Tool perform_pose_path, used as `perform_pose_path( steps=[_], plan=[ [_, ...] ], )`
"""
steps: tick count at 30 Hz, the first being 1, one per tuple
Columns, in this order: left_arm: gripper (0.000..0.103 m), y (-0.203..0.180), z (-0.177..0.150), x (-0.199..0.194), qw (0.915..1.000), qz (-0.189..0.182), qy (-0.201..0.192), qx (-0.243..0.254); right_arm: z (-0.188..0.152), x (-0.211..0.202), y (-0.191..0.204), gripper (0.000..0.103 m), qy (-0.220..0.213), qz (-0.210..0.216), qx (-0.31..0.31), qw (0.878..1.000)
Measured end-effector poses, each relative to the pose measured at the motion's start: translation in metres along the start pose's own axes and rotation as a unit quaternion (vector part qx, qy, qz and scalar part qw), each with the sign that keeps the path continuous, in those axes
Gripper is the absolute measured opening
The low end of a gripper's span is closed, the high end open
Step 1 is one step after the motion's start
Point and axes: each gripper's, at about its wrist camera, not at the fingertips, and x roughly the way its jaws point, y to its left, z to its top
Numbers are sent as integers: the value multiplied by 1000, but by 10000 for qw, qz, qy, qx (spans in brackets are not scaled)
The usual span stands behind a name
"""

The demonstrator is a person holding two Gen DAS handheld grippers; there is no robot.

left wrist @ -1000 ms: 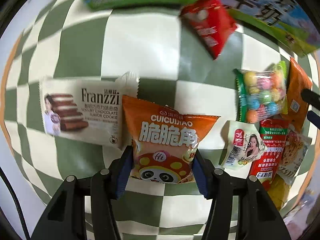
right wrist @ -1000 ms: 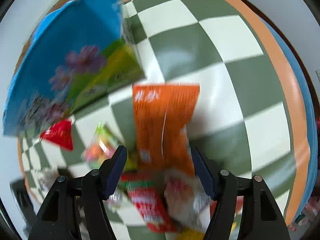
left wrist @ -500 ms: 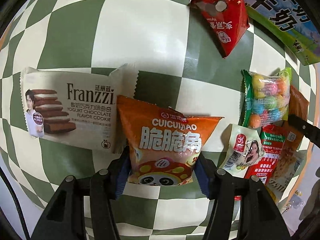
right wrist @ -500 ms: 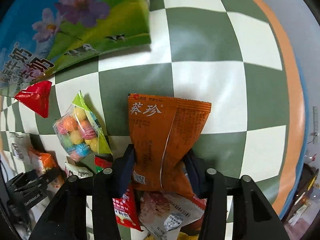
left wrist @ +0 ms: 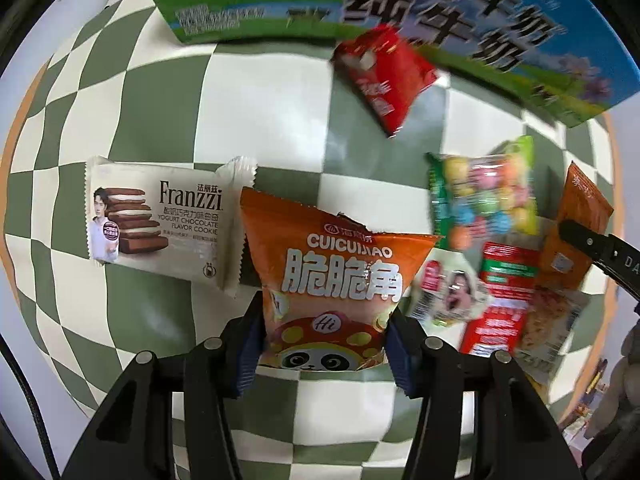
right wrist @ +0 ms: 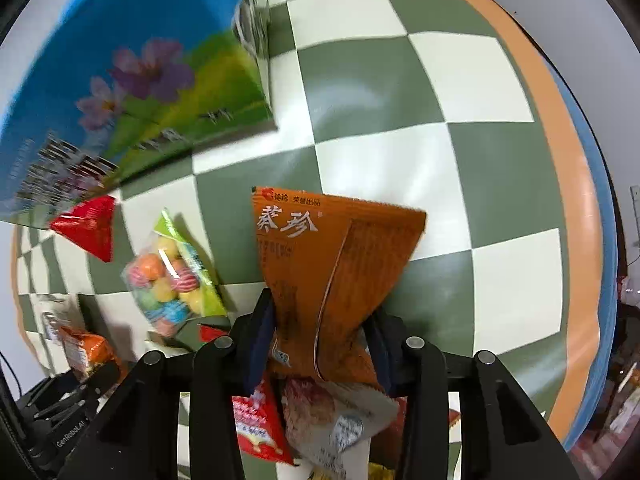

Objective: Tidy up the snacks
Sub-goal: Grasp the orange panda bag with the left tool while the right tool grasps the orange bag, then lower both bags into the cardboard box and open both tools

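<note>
Snacks, assorted, on a green-and-white checked tablecloth (left wrist: 264, 92).

Orange panda bag (left wrist: 336, 280): puffed pouch lettered CUICUIJIAO, panda face at its lower edge, lower centre of the left wrist view. The left gripper (left wrist: 322, 354) is clamped on its bottom end, blue pads pressed to both sides.

Franzzi cookie pack (left wrist: 160, 220): cream wrapper with a stacked-cookie picture, lying flat at centre left, its right seal touching the panda bag.

Dark orange packet (right wrist: 332, 276): back seam showing, white characters at its top, centre of the right wrist view. The right gripper (right wrist: 322, 354) pinches its lower part, which is crumpled and narrowed between the pads.

Candy bag (right wrist: 172, 280): clear, green-edged, filled with pastel balls, left of centre in the right wrist view.

Red packet (left wrist: 384, 76): triangular, blurred, upper centre of the left wrist view, close to the milk carton (left wrist: 440, 12), a blue-and-green box across the top.

Small packets, red and pale (right wrist: 304, 420): heaped under the right gripper, labels too blurred to read.
</note>
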Motion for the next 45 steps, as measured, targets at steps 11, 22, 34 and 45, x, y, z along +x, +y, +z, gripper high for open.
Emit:
perform_pose_path(
  steps=[11,22,34,45],
  plan=[
    [51,-6,17,-101,9949,-750,-674,23,3,-86,8,43,-400,948,-216,9945],
    [51,0,110,-189,9872,-893,-1309,159,65,-144,67,43,-777,1631,-562,9819],
    [51,22,275,-156,9949,-231,-981,106,208,-67,128,43,-317,772,-974,9917],
    [56,46,348,-90,9984,279,-482,28,263,-1,142,58,143,207,-1096,9937]
  ],
)
